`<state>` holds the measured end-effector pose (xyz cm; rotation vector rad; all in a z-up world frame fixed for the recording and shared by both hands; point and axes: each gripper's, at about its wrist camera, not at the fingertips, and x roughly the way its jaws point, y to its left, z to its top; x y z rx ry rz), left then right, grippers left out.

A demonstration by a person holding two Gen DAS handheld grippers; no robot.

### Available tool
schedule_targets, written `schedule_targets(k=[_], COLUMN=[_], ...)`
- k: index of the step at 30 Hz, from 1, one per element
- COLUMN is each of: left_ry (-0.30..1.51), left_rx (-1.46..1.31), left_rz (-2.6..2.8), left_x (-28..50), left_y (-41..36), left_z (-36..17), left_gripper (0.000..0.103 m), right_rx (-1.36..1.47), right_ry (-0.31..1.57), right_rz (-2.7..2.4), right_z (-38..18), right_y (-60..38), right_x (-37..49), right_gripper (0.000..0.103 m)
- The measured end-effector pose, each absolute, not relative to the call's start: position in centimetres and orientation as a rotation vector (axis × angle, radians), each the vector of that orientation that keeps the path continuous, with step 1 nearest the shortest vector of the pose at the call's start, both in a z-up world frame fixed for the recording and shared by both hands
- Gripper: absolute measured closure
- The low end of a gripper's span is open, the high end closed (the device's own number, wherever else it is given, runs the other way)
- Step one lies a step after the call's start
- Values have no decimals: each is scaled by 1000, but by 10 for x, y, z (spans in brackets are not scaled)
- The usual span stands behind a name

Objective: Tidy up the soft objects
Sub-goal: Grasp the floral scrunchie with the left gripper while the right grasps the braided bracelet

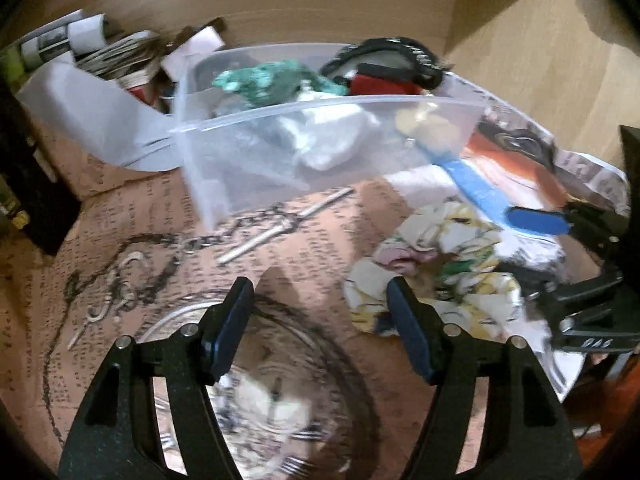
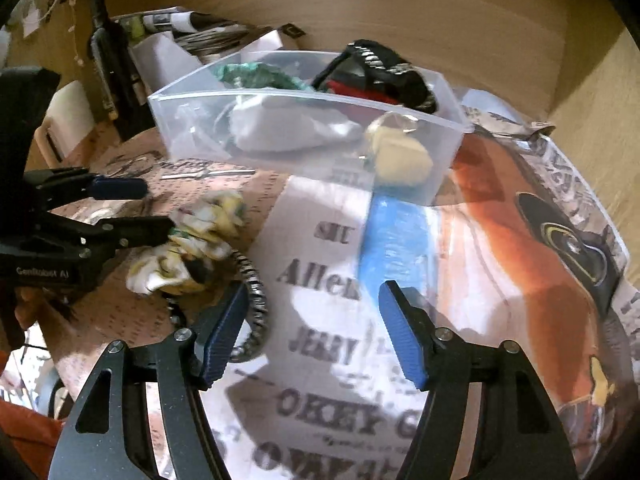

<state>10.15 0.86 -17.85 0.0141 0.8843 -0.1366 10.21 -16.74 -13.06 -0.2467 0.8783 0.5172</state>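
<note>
A clear plastic bin [image 1: 256, 148] [image 2: 192, 120] stands at the back of the table. It holds a green cloth [image 1: 272, 80] [image 2: 256, 74], a white cloth [image 1: 332, 136] [image 2: 280, 128], a red and black item [image 1: 380, 80] [image 2: 384, 72] and a cream soft piece [image 2: 400, 152]. A crumpled yellow floral cloth [image 1: 440, 264] [image 2: 200, 240] lies on the table. A blue soft strip [image 1: 476, 188] [image 2: 392, 240] lies in front of the bin. My left gripper [image 1: 320, 328] [image 2: 156, 208] is open beside the floral cloth. My right gripper [image 2: 312, 332] [image 1: 560, 240] is open and empty above the printed paper.
The table is covered with printed newspaper sheets [image 2: 340, 360] [image 1: 160, 208]. A black beaded band [image 2: 256, 312] lies by the floral cloth. Rolled papers and clutter [image 1: 100, 52] sit at the back left. A wooden wall [image 1: 320, 8] runs behind the bin.
</note>
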Motion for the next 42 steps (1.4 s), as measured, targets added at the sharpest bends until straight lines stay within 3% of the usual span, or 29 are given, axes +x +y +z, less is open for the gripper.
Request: schedule_targets(k=[10, 18, 21, 23, 30, 31, 32, 35, 41, 42], left_ry=[902, 831, 843, 862, 918, 912, 910, 899, 885, 882], left_rx=[-20, -54, -49, -43, -35, -31, -30, -35, -15, -14], left_rz=[-57, -161, -205, -210, -200, -200, -205, -218, -236, -236], left_x=[106, 93, 96, 99, 115, 114, 114, 114, 111, 110], left_y=[49, 33, 18, 10, -2, -1, -2, -2, -5, -5], left_z=[-179, -150, -152, -159, -182, -182, -181, -181, -178, -177], left_gripper=[38, 38, 31, 20, 18, 18, 20, 35, 72, 75], right_rx=[-218, -126, -148, -159, -201, -203, -212, -227, -209, -203], right_ry=[860, 818, 840, 860, 881, 875, 869, 858, 853, 848], right_rz=[412, 536, 570, 577, 580, 575, 565, 555, 563, 563], right_z=[-123, -106, -113, -120, -134, -134, -135, -134, -132, -131], right_y=[-197, -184, -172, -168, -163, -163, -164, -164, -167, -167], right_x=[113, 99, 96, 96, 97, 97, 97, 99, 100, 99], right_gripper=[40, 37, 37, 37, 38, 43, 54, 68, 84, 85])
